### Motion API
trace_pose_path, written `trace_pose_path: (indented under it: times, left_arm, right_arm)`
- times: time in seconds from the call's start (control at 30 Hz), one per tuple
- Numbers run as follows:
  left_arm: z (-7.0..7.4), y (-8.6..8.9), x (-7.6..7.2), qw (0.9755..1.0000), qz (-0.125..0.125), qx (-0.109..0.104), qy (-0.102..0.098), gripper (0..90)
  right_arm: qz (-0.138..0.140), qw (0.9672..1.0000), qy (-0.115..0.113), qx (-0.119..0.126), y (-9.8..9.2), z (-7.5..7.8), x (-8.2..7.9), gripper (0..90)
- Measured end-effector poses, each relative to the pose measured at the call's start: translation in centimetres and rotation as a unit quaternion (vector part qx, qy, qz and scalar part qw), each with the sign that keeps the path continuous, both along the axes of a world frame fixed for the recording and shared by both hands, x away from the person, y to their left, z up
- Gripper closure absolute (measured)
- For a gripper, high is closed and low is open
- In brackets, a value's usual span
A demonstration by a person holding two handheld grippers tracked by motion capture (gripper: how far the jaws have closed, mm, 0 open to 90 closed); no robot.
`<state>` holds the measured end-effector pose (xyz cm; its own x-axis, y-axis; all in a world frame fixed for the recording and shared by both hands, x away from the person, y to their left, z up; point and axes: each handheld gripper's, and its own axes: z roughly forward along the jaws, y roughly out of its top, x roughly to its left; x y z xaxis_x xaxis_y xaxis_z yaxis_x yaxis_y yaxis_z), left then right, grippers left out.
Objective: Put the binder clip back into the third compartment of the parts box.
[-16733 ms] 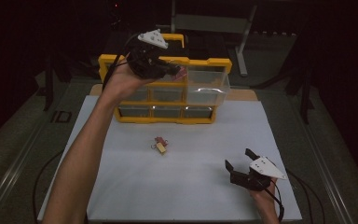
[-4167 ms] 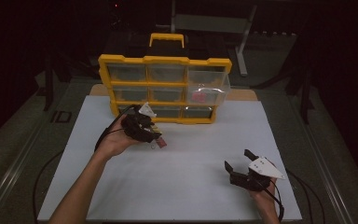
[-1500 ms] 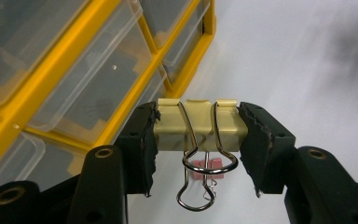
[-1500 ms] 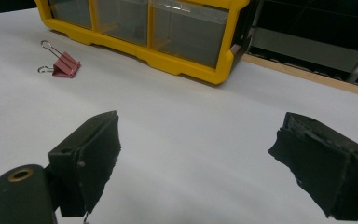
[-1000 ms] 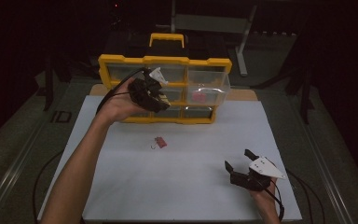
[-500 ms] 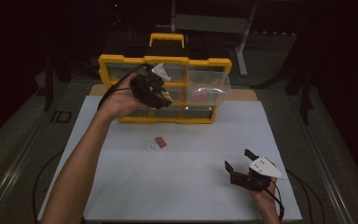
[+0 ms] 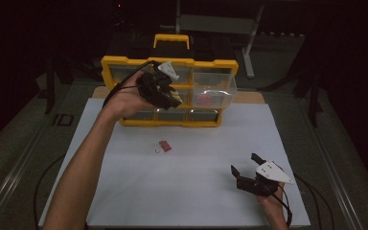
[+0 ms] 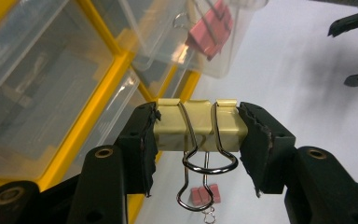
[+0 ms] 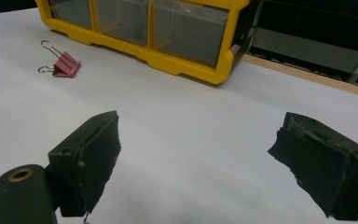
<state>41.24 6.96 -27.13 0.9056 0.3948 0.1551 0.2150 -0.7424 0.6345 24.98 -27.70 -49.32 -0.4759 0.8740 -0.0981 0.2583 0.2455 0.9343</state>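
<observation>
My left gripper [image 8: 196,133] is shut on a yellow binder clip [image 8: 196,126], its wire handles hanging down between the jaws. In the high view that gripper [image 7: 165,91] is raised in front of the yellow drawer cabinet [image 7: 124,62], just left of a pulled-out clear drawer [image 7: 213,93] that holds a pink clip [image 7: 204,99]. A second pink binder clip [image 7: 164,146] lies on the white mat below; it is also in the right gripper view [image 9: 63,65]. My right gripper [image 7: 249,173] rests open near the mat's front right, with nothing between its jaws [image 9: 196,163].
The cabinet [image 9: 168,51] stands at the back of the white mat [image 7: 182,191] with several clear drawers. A wooden board edge [image 7: 249,97] shows behind it. Dark floor and metal frame legs surround the table.
The left gripper with the yellow clip has shifted slightly to the right, toward the pulled-out drawer. The right gripper has stayed put.
</observation>
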Motion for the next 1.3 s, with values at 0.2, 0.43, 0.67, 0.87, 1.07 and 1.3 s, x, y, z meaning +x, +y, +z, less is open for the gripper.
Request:
trace_pose_path:
  times: [0.2,0.43,0.67,0.87,1.07,1.3]
  left_arm:
    - [0.7,-0.1,-0.1,0.9999,-0.013,-0.002,-0.001,50.2]
    - [1.9,0.1,0.1,0.9998,-0.015,-0.009,0.004,50.2]
    - [2.7,-0.1,0.4,0.9997,-0.020,-0.011,0.002,50.2]
    - [3.4,-0.3,0.4,0.9995,-0.026,-0.016,0.001,50.2]
    - [4.2,-0.2,0.6,0.9993,-0.027,-0.026,-0.001,50.2]
    - [4.8,-0.4,0.8,0.9993,-0.023,-0.028,-0.007,50.2]
  right_arm:
    - [-0.001,1.0000,0.001,0.001,0.0,0.0,0.0,12.4]
    - [0.000,1.0000,0.000,0.001,0.0,0.0,0.0,12.4]
    - [-0.001,1.0000,0.001,0.002,0.0,0.0,0.0,12.4]
    - [-0.001,1.0000,0.001,0.002,0.0,0.0,0.0,12.4]
    - [-0.001,1.0000,0.002,0.002,-0.1,0.0,0.0,12.4]
    - [-0.001,1.0000,0.001,0.000,-0.1,0.0,0.0,12.3]
